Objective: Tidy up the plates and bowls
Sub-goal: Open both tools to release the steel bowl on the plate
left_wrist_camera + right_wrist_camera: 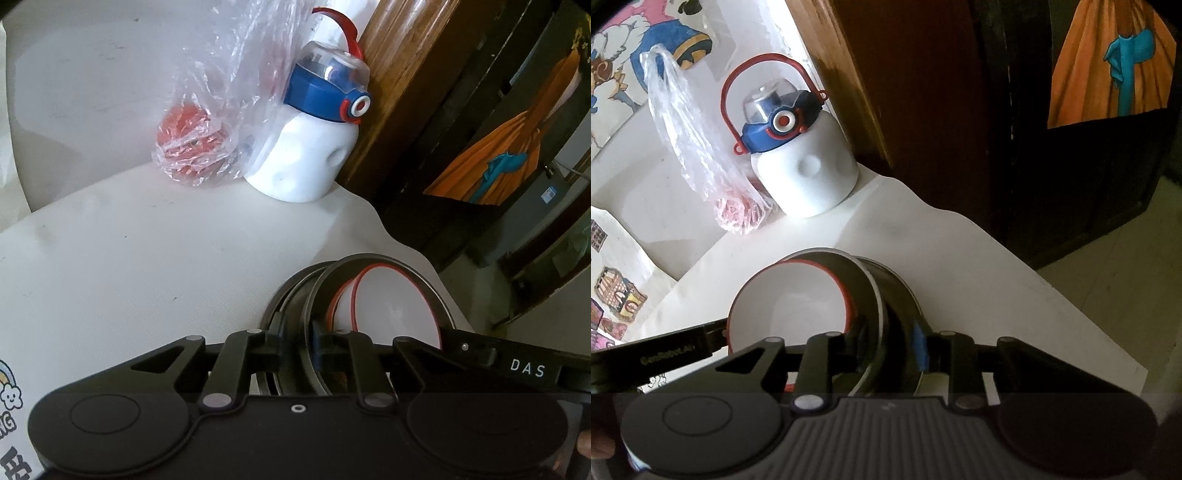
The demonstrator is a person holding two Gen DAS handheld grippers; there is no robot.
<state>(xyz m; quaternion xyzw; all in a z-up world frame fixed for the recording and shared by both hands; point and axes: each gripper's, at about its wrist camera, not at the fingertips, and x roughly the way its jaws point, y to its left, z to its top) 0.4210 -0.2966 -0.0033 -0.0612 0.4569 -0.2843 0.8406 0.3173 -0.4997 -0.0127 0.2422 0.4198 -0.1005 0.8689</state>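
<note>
Progress, as we judge it: the dishes are already gathered into one nested group near the table's near corner. We count a white red-rimmed bowl [790, 299] sitting tilted inside a dark-walled dish [866, 288], which leans in at least one more dark plate [905, 295] beneath; the exact count is hidden by the grippers. Nothing else to sort shows in either view, so what remains looks like settling the stack level and letting go.

We see the left gripper [297, 343] with its jaws closed onto the rim of the dark-walled dish, the rim passing between the fingers. The right gripper [886, 347] straddles the dark rims with a blue pad against the outer wall; we cannot tell whether it actually clamps or only brackets them.

Room: the white table [147, 258] is bare on the left side of the stack. Its curved edge runs close beside the dishes on the right, with floor below. At the back a white water bottle [805, 177] and a plastic bag [701, 147] stand well apart, beside a wooden post [399, 92].
</note>
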